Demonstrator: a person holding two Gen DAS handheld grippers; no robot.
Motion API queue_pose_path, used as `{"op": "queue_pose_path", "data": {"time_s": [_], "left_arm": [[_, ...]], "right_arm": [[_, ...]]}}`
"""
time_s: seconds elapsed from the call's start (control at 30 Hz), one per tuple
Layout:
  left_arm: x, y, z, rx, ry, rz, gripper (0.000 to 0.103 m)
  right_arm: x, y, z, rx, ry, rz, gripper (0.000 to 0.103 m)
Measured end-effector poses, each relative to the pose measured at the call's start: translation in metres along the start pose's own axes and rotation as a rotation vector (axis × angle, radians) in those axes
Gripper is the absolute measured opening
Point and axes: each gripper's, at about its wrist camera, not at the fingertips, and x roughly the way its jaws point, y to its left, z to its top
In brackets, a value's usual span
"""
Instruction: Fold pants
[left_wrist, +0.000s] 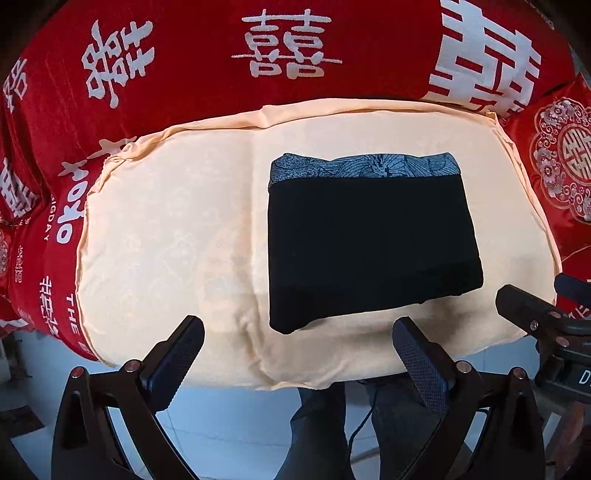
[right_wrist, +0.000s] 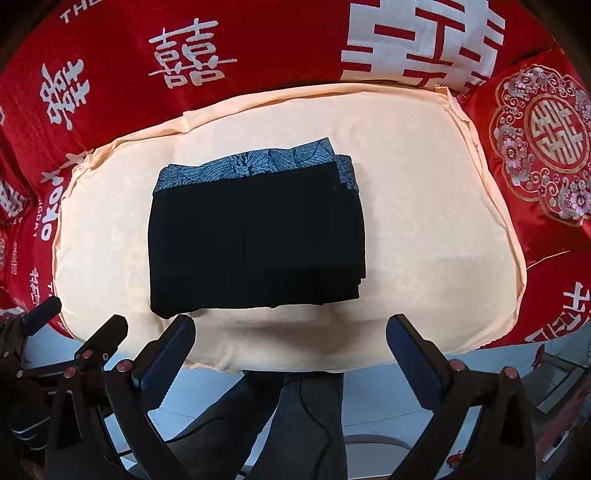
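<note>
The black pants (left_wrist: 373, 251) lie folded into a compact rectangle on a cream cushion (left_wrist: 177, 229), with a blue patterned waistband (left_wrist: 365, 168) along the far edge. In the right wrist view the same pants (right_wrist: 255, 243) sit centre-left on the cushion (right_wrist: 424, 221). My left gripper (left_wrist: 299, 334) hangs open near the cushion's front edge, just short of the pants. My right gripper (right_wrist: 291, 332) is also open, nothing between its fingers, back from the pants' near edge. Each gripper shows at the side of the other's view.
A red bedspread with white characters (left_wrist: 288, 48) surrounds the cushion. A red embroidered pillow (right_wrist: 543, 140) lies to the right. Below the cushion's front edge are a person's trouser legs (left_wrist: 321, 435), a cable and a pale floor.
</note>
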Motion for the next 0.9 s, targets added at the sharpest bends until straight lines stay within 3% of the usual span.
{"op": "queue_pose_path", "data": {"time_s": [0.9], "left_arm": [[-0.0029,-0.0103,-0.0006,0.031,0.007,0.006,0.102]], "right_arm": [[-0.0016,0.0026,0.001,-0.021,-0.003,-0.023,0.103]]}}
